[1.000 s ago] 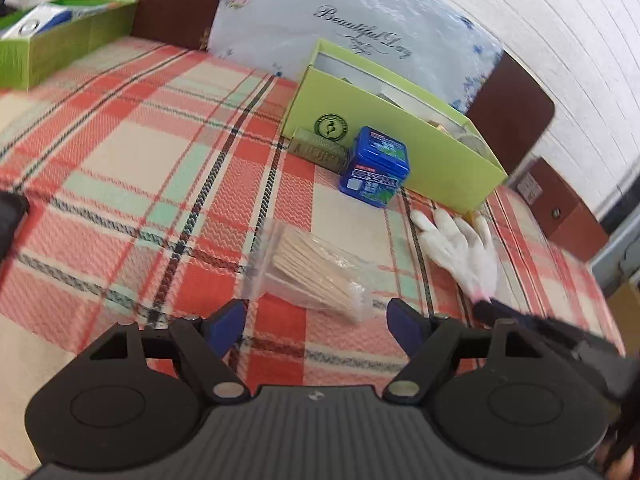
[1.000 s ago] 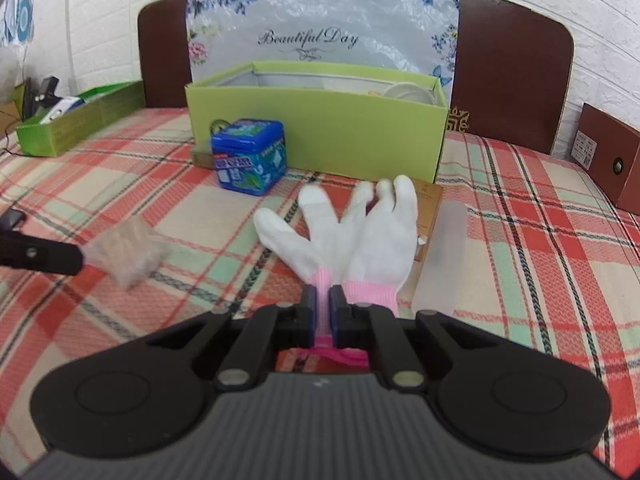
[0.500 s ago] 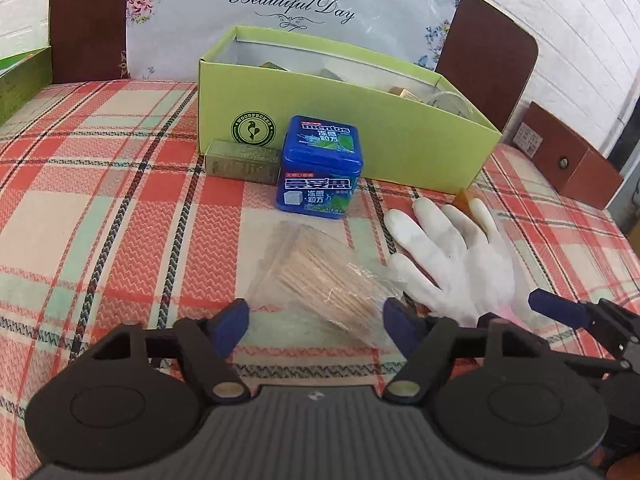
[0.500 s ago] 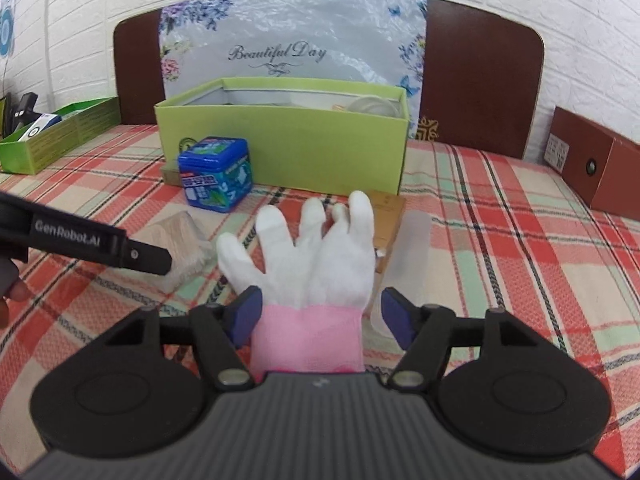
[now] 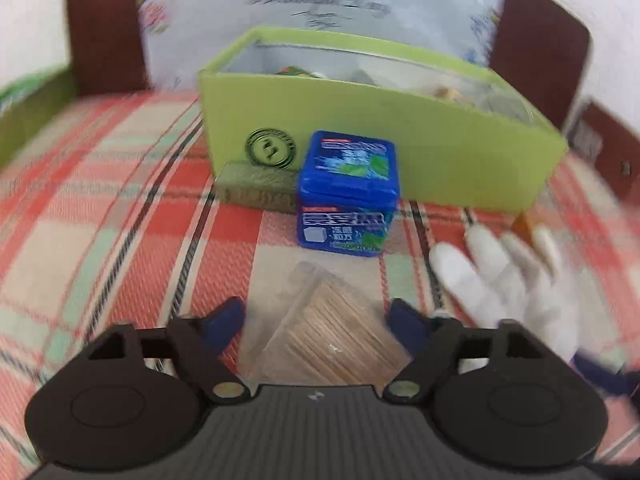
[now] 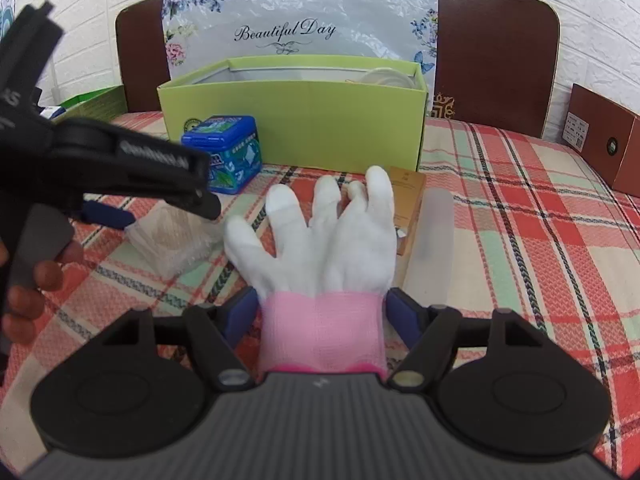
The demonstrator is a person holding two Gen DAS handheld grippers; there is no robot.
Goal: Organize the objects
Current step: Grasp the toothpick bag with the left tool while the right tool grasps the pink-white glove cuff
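A plaid cloth (image 6: 520,216) in red, cream and pale green is seen covering the work surface. A white brick wall (image 6: 100,4) stands behind, with a dark brown headboard-like panel (image 6: 496,48) and a flowered plastic sheet (image 6: 300,24) lettered "Beautiful Day" in front of it. An open lime-green box (image 6: 320,128) is placed at the back of the cloth; a blue mint tin (image 5: 347,192) is set against its front wall, beside a small olive packet (image 5: 256,188). A brown carton (image 6: 600,136) is noted at the far right.

The left gripper (image 5: 316,316) is found with its jaws apart, having just been closing, and a clear pack of toothpicks (image 5: 332,340) lies on the cloth between them; contact with the pads is not shown. The left view is blurred.

The right gripper (image 6: 320,316) is found with its jaws parted, having just been opening, and the pink cuff of a white glove (image 6: 324,232) lies flat between them, unclamped. The glove partly overlies a tan card (image 6: 408,200).
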